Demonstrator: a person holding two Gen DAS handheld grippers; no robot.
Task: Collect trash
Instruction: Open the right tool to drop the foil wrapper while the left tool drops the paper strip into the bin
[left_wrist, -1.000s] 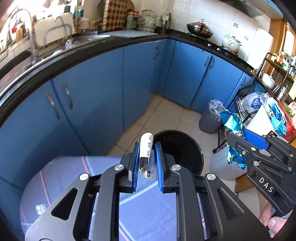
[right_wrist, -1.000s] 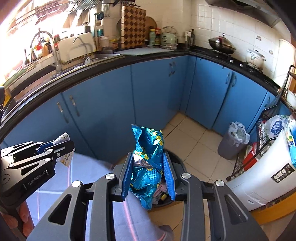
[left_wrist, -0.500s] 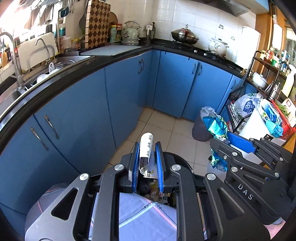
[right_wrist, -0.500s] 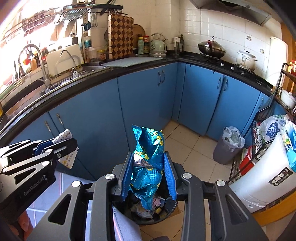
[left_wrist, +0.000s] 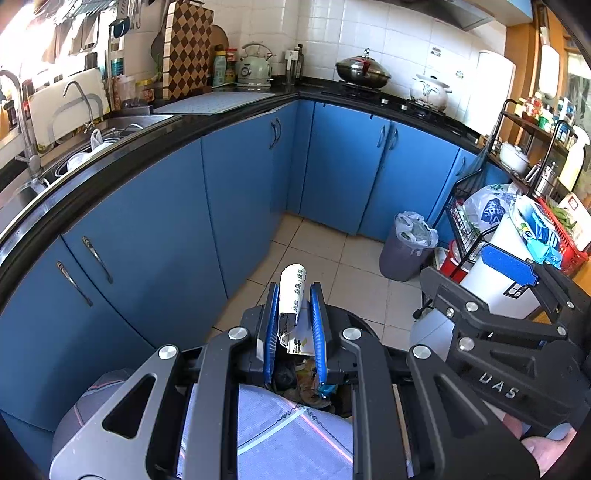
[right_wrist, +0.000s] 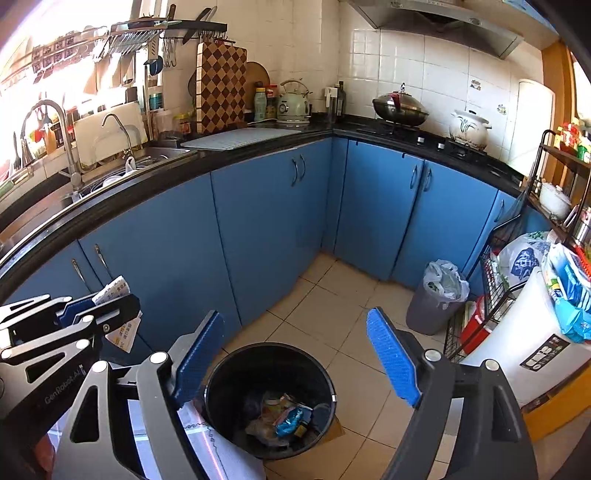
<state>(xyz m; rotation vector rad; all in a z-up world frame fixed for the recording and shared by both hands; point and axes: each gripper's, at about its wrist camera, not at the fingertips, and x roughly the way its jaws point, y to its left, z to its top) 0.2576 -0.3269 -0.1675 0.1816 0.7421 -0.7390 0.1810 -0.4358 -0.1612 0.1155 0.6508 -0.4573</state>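
Left gripper (left_wrist: 293, 325): my jaws are clamped on a rolled white printed wrapper (left_wrist: 291, 295); it stands upright between the blue pads, top poking out past the tips, crumpled lower end hanging below.
Right gripper (right_wrist: 295, 358): my jaws stand wide apart, having just been opening; nothing between the pads.
Black bin (right_wrist: 221, 373): round, on the tiled floor, directly below and beyond my open right jaws; from the left wrist view only its rim shows, behind the left fingers.
Blue foil bag (right_wrist: 290, 419): lying inside the bin on top of other scraps, crumpled, touching neither pad.
Left versus right: the left gripper sits at the left edge of the right wrist view, wrapper corner sticking out of it; the right gripper shows at the right of the left wrist view, one blue pad visible.
Grey bin (right_wrist: 436, 306): smaller, lined with a pale bag, against the blue cabinets (right_wrist: 266, 229), well apart from the black bin.
Hand (left_wrist: 546, 454): a bit of it shows under the right gripper's handle.
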